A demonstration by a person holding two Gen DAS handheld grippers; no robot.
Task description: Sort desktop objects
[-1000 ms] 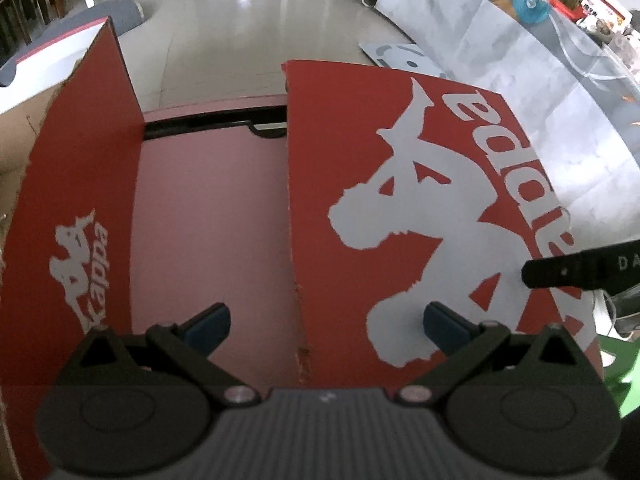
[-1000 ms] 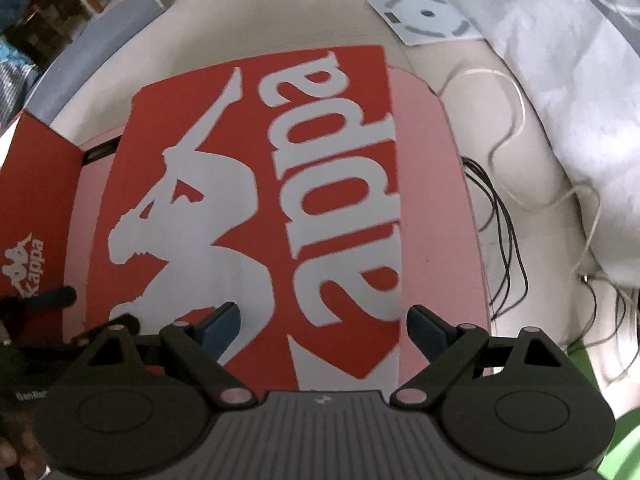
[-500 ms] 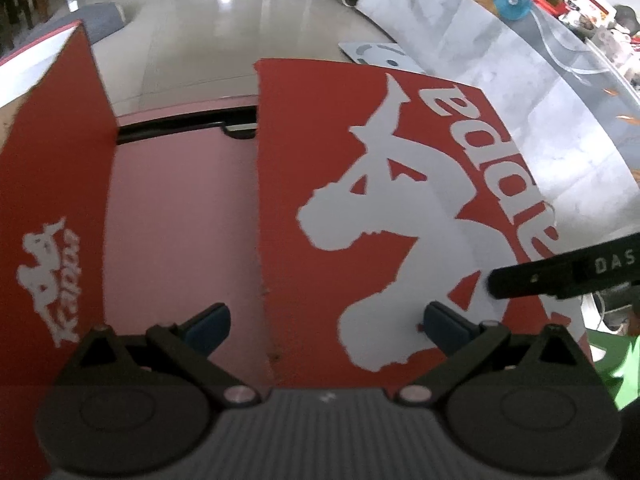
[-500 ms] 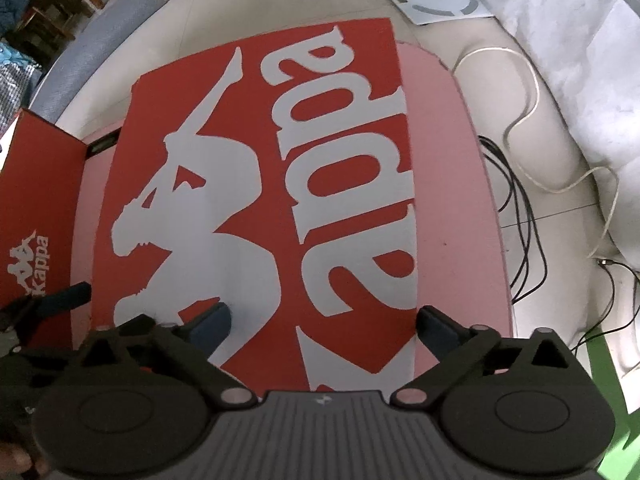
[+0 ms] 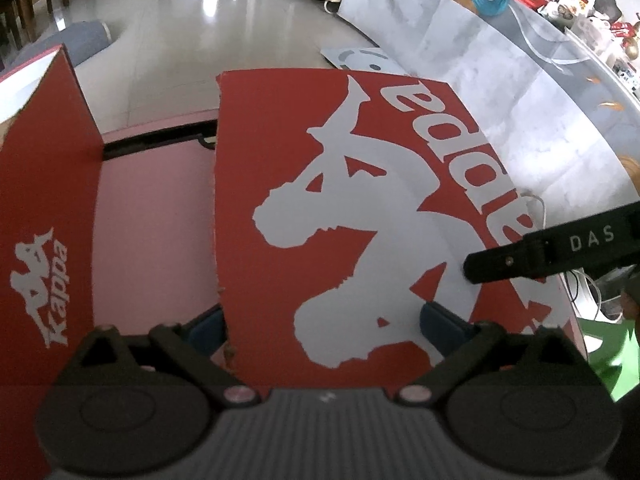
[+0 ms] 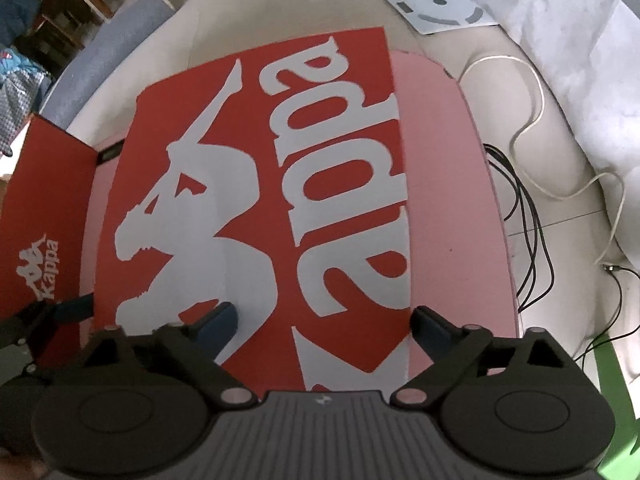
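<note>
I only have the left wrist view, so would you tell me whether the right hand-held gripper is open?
Observer: Yes, the right hand-held gripper is open. Its jaws have just been closing a little, with nothing pinched between them.
Operator: What is underneath it?
Observer: The right edge of the red cardboard panel. One finger hangs over the panel, the other over the pink surface.
Operator: Is anything beyond that pink surface?
Observer: Black cables lie on the floor beside it.
</note>
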